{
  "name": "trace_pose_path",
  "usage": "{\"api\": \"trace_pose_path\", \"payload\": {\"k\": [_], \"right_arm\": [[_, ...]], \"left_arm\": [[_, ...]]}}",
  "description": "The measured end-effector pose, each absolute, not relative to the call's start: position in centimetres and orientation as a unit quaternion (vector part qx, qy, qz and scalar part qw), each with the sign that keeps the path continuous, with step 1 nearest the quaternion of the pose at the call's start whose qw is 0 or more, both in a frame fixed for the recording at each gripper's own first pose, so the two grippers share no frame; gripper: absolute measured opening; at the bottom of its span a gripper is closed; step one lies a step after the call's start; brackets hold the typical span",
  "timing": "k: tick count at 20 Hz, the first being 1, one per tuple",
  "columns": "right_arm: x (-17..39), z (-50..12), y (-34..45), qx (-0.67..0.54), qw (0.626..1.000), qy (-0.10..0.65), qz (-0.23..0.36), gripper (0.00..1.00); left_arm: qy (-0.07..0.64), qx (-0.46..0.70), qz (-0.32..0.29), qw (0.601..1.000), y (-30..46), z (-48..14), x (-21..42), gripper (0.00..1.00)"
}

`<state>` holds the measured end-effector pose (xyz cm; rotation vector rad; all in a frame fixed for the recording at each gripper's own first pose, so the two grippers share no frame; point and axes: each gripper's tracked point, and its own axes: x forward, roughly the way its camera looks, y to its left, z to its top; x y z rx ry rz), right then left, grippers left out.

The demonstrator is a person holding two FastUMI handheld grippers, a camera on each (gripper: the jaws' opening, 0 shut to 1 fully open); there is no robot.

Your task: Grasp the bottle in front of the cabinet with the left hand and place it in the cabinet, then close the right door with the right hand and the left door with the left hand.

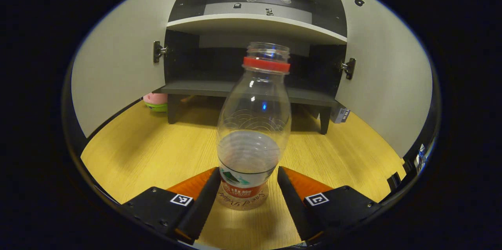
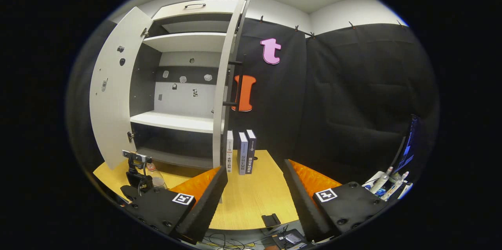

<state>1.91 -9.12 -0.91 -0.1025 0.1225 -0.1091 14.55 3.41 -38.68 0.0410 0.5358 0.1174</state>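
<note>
A clear plastic bottle (image 1: 253,124) with a red neck ring and no cap stands upright on the wooden table (image 1: 157,152), with a little water in it. My left gripper (image 1: 248,171) is open, one finger on each side of the bottle's labelled base, close to it. Behind the bottle is the cabinet with a dark lower shelf (image 1: 219,87), its left door (image 1: 117,73) and right door (image 1: 384,81) swung wide. In the right gripper view, my right gripper (image 2: 255,165) is open and holds nothing, back from the cabinet (image 2: 180,122). The left gripper (image 2: 137,179) and the bottle (image 2: 157,179) appear low on the left.
A pink and green object (image 1: 155,101) lies beside the cabinet's left leg and a small box (image 1: 340,113) by its right leg. Three books (image 2: 243,152) stand upright past the right door's edge (image 2: 225,85). A dark flat item (image 2: 270,218) rests at the table's near edge.
</note>
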Motion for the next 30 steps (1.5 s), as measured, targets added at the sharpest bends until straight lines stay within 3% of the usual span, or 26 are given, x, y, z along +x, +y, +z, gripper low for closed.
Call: {"api": "trace_pose_path", "payload": {"k": [2, 5, 16, 30], "right_arm": [[2.1, -0.8, -9.8, -0.056, 0.995, 0.061, -0.053, 0.96], [2.8, -0.7, -10.5, -0.061, 0.995, 0.057, -0.049, 0.97], [4.6, 0.3, -11.3, -0.034, 0.999, 0.037, 0.006, 0.96], [5.6, 1.4, -16.8, 0.005, 0.999, 0.019, -0.025, 0.96]], "left_arm": [[0.263, 0.019, 0.064, 0.962, 3.3, -38.6, 14.8, 0.79], [0.248, 0.017, 0.059, 0.967, 2.8, -36.4, 15.3, 0.76], [0.195, 0.035, 0.033, 0.980, 0.0, -21.6, 16.9, 0.76], [0.123, 0.033, -0.019, 0.992, -6.4, -8.3, 28.1, 0.75]]}}
